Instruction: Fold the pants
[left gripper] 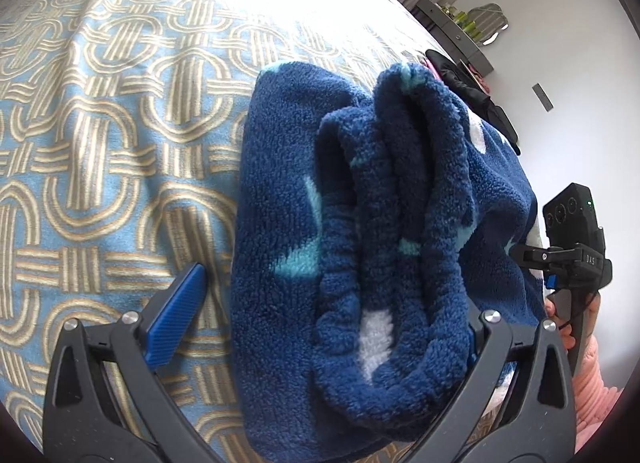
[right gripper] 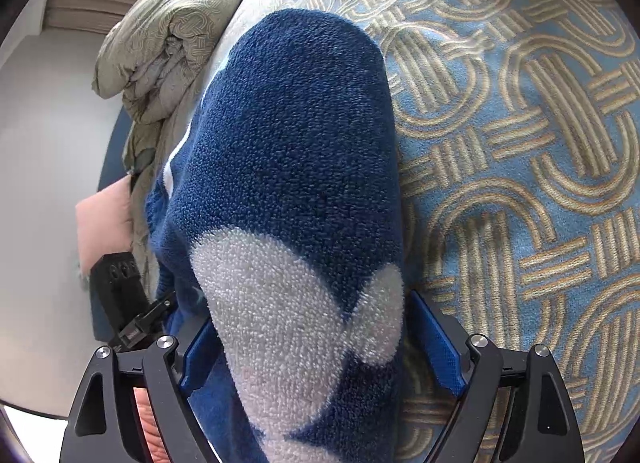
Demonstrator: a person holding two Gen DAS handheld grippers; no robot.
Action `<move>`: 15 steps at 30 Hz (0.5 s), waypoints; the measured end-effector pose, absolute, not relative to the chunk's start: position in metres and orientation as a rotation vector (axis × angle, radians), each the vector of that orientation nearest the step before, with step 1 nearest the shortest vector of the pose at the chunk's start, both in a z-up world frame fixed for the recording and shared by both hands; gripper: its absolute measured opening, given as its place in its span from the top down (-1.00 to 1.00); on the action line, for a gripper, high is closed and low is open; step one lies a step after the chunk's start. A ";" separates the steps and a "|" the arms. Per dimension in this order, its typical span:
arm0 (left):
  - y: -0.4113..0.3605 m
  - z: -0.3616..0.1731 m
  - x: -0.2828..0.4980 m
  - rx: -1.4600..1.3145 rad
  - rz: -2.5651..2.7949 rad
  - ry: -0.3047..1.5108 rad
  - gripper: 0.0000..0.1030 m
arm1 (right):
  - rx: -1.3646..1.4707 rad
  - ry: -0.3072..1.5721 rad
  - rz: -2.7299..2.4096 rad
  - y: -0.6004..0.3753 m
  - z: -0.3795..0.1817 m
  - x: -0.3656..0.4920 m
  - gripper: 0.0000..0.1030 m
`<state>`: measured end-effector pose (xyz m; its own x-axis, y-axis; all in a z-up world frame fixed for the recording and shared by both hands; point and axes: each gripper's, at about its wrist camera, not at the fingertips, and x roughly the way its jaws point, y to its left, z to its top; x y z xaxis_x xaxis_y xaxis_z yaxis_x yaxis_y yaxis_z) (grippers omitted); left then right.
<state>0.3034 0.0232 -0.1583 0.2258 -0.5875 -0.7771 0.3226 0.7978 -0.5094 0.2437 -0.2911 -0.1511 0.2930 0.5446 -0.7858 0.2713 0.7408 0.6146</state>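
The pants (left gripper: 360,231) are dark blue fleece with white and light-blue patches, folded into a thick bundle on the bed. In the left wrist view my left gripper (left gripper: 332,327) stands wide open around the bundle's gathered waistband end; the left blue pad (left gripper: 176,315) is clear of the cloth and the right one is hidden behind it. In the right wrist view the pants (right gripper: 296,167) fill the middle. My right gripper (right gripper: 316,347) is open around the bundle, with its blue pads (right gripper: 438,347) at either side of the fleece.
The bedspread (left gripper: 100,123) is light blue with a tan interlocking pattern. A rolled beige duvet (right gripper: 168,43) lies at the bed's far edge. Dark clothing (left gripper: 480,95) lies at the bed's end, with a shelf and a white wall behind.
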 end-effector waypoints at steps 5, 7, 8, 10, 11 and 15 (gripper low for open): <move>0.016 -0.148 0.297 -0.261 -0.651 1.165 -0.56 | 0.750 1.282 0.191 -0.283 -0.142 0.243 -0.21; 0.012 -0.140 0.294 -0.223 -0.643 1.150 -0.42 | 0.729 1.262 0.188 -0.281 -0.134 0.239 0.01; 0.009 -0.136 0.292 -0.203 -0.643 1.142 -0.38 | 0.716 1.255 0.185 -0.280 -0.130 0.236 0.04; 0.003 -0.125 0.289 -0.162 -0.627 1.128 -0.32 | 0.680 1.241 0.174 -0.277 -0.121 0.233 0.10; 0.002 -0.122 0.289 -0.154 -0.623 1.121 -0.31 | 0.666 1.231 0.173 -0.276 -0.115 0.231 0.10; 0.000 -0.102 0.284 -0.155 -0.631 1.080 -0.31 | 0.619 1.175 0.182 -0.270 -0.090 0.222 0.11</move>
<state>0.2840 0.0005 -0.1020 0.3156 -0.5498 -0.7733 0.4036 0.8154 -0.4150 0.2219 -0.2704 -0.0904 0.3926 0.4447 -0.8050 0.1800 0.8212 0.5414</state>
